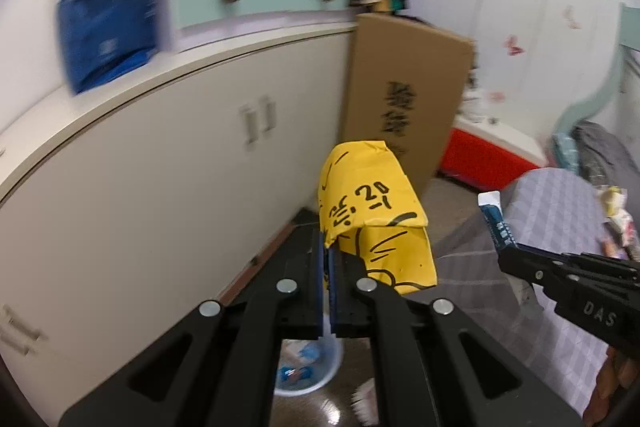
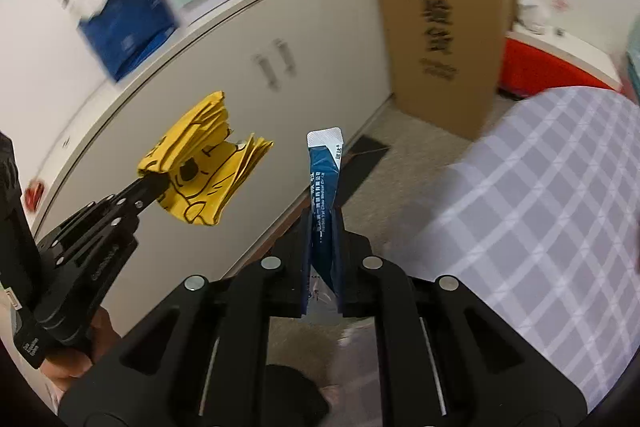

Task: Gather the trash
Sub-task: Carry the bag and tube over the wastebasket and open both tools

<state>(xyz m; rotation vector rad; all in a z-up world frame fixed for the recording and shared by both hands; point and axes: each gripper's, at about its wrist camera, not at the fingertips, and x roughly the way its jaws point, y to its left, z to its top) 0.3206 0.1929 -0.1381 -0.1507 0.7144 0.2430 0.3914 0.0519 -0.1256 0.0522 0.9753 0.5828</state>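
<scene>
Left gripper (image 1: 327, 263) pinched a crumpled yellow paper wrapper (image 1: 374, 223) above the clear plastic bin (image 1: 308, 371), probably ready to drop it in. Right gripper (image 2: 323, 223), beside the bin, clamped a slim blue foil sachet (image 2: 323, 187). Beyond the bin leaned a flat cardboard box (image 1: 404, 95).

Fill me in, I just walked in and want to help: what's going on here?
A person is collecting trash with a handheld gripper in each hand. The left gripper is shut on a crumpled yellow paper wrapper with black drawings; the right gripper is shut on a slim blue and white sachet. Both pieces are held in the air beside the cream cabinet. A clear plastic bin holding some scraps sits on the floor below the left gripper.
</scene>
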